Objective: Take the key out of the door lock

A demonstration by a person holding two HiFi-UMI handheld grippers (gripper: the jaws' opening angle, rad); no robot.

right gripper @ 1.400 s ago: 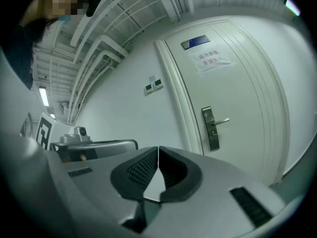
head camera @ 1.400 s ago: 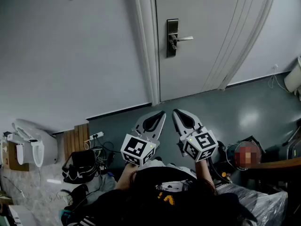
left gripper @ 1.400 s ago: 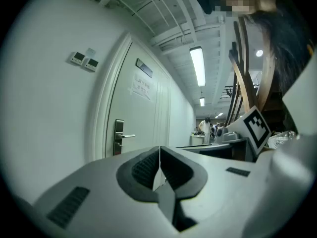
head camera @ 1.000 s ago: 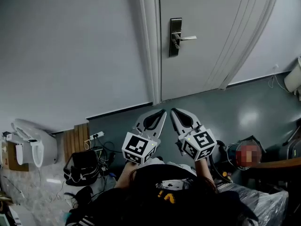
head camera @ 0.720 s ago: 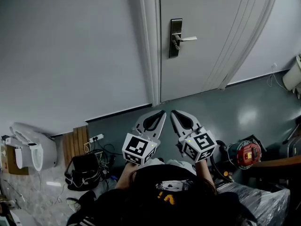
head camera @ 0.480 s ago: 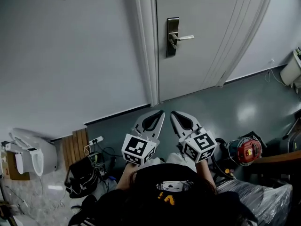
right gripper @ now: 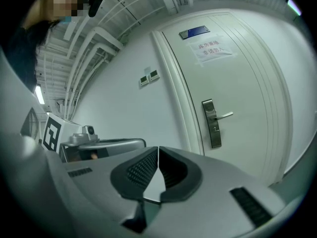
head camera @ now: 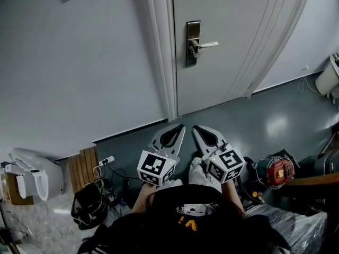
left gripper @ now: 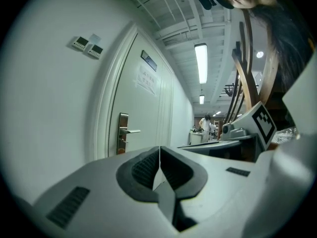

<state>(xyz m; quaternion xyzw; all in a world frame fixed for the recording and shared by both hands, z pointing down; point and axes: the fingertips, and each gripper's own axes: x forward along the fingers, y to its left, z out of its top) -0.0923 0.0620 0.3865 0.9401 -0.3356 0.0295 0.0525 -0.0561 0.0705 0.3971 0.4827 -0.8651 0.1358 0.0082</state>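
Both grippers are being held side by side, close in front of the person's body and pointing roughly level toward the door.

1. The left gripper (head camera: 179, 127) is sitting with its jaws pressed fully together, holding nothing; its marker cube is facing the head camera.
2. The right gripper (head camera: 197, 127) is likewise sitting with its jaws closed tight on nothing, just beside the left, tips nearly touching.
3. Near the person's left, a black bag (head camera: 89, 205), a power strip (head camera: 106, 159), wooden slats (head camera: 85, 165) and a white appliance (head camera: 33, 172) are lying along the wall.
4. Near the person's right, a red and black tool (head camera: 278, 170) and a plastic bag (head camera: 296, 224) are lying.
5. Grey floor (head camera: 238, 126) is lying between the grippers and the door (head camera: 238, 30).
6. The lock plate (head camera: 193, 43) with its lever handle (head camera: 208, 45) is sitting on the door's left edge, well apart from both grippers. The key is too small to make out at this range.
7. A paper notice (right gripper: 214, 48) is hanging high on the door.
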